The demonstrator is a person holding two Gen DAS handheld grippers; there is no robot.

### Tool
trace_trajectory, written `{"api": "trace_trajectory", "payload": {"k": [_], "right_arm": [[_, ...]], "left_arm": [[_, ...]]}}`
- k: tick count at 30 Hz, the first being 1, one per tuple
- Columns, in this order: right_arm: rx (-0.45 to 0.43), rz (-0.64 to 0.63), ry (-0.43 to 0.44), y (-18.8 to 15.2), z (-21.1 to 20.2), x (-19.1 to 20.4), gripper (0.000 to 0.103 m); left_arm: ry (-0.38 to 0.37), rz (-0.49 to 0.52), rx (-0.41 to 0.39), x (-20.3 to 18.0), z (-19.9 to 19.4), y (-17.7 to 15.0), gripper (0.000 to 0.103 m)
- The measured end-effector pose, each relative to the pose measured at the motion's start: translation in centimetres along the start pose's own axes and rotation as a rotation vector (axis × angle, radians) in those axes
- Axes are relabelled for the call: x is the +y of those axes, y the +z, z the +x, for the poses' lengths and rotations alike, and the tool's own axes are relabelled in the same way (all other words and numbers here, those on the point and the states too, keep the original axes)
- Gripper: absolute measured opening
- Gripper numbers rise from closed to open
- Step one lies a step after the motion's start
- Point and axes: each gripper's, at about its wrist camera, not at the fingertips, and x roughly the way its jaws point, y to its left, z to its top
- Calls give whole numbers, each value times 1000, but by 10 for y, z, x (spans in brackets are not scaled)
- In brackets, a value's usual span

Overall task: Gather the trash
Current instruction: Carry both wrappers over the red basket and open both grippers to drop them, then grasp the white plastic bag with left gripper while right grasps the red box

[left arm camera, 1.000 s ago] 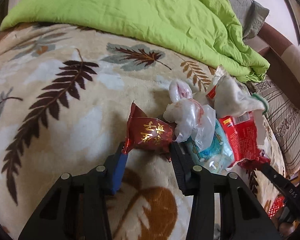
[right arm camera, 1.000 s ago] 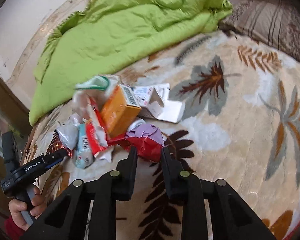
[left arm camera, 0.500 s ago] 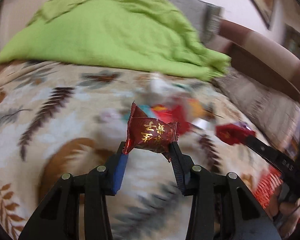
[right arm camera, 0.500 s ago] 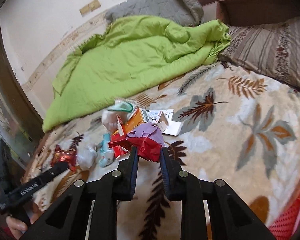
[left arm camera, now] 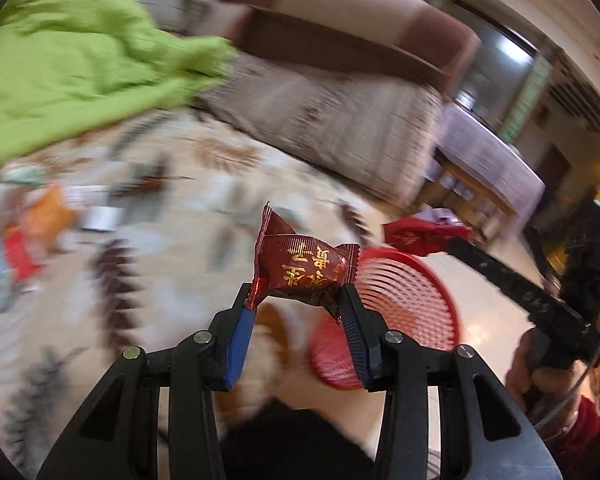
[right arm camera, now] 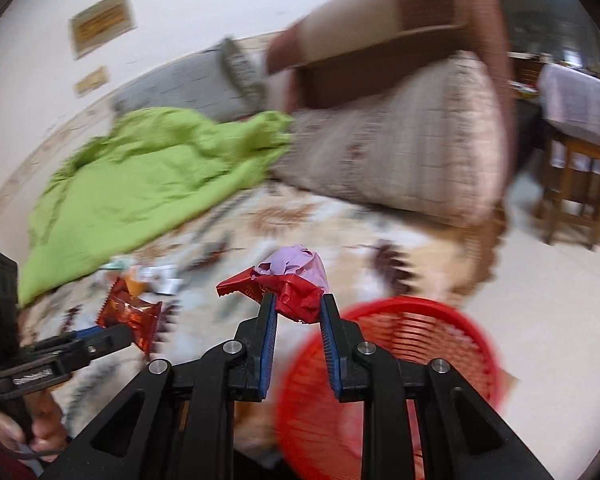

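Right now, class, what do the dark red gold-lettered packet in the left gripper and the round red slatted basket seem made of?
Dark red gold-lettered packet: probably glossy foil-plastic film, shiny creases, crimped ends. Round red slatted basket: likely moulded plastic, uniform colour, thin ribs; blur leaves the finish unclear.

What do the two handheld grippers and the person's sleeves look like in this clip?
Both grippers, left gripper and right gripper, are black plastic with silver screws; the jaws carry blue ribbed pads. The left gripper's side bears white lettering, blurred. A thin cable trails by the right hand. The sleeves are dark red.

Both grippers swung off trash pile [left arm camera: 24, 236] — red basket [right arm camera: 416, 344] now in view beyond fingertips.
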Motion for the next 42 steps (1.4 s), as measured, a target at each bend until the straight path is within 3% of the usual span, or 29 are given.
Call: {"api": "trace_trajectory", "payload": {"k": [5,7,8,9,12,16,21,27,31,37,42], "right_arm": [[33,56,-127,-12,-7,-44,23],[59,98,-168,-17,-4,-59,30],[68,116,-188,-19,-3,-65,38],[72,121,-199,-20,-3,-69,48],[57,114,-230,-18,-6,-71,54],[-5,79,-215,-7,-11,-56,64],[-35,34,-52,3,-3,-10,72],[61,-123,173,-4,39,87,72],[160,-168,313,-14,73,140,72],[258,-257,449,-24,122,213,72],[253,-296,480,-18,159,264,62]], "left_arm": [[-60,88,83,-57,49,1,42],[-81,93,120,-70,65,-2,52],[-92,97,140,-72,71,-2,58],[-88,90,160,-72,75,-2,67],[-84,65,143,-64,69,-4,67],[-21,6,83,-31,37,-6,67],[168,-43,-5,17,-1,-14,72],[360,-132,-60,88,-60,-38,75],[537,-225,-111,149,-96,-51,75],[637,-466,-137,232,-113,-62,75],[695,-524,-155,263,-108,-53,75]]}}
